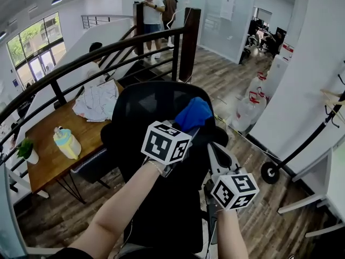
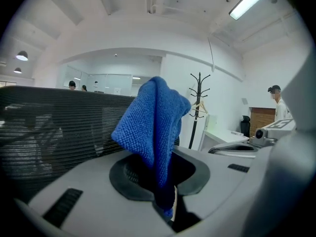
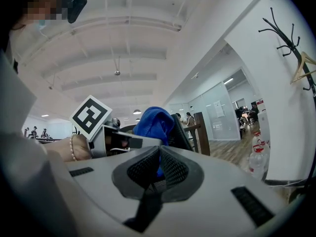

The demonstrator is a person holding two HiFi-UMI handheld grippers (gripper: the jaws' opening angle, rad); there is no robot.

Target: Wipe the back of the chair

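Note:
The black mesh chair back (image 1: 141, 108) fills the middle of the head view, seen from behind. My left gripper (image 1: 183, 131) is shut on a blue cloth (image 1: 193, 114), holding it against the chair back's upper right edge. In the left gripper view the blue cloth (image 2: 154, 117) rises bunched from between the jaws of my left gripper (image 2: 162, 181), with the mesh chair back (image 2: 49, 130) to its left. My right gripper (image 1: 212, 151) is just right of the chair, jaws together and holding nothing. In the right gripper view, beyond my right gripper (image 3: 158, 169), are the blue cloth (image 3: 154, 123) and the left gripper's marker cube (image 3: 92, 116).
A wooden table (image 1: 48, 161) at left carries a yellow jug (image 1: 67, 143), a potted plant (image 1: 26, 149) and folded clothes (image 1: 98, 101). A dark stair railing (image 1: 108, 52) runs behind the chair. Water bottles (image 1: 250, 104) and a coat stand (image 1: 302, 144) are at right. People (image 1: 152, 15) stand far back.

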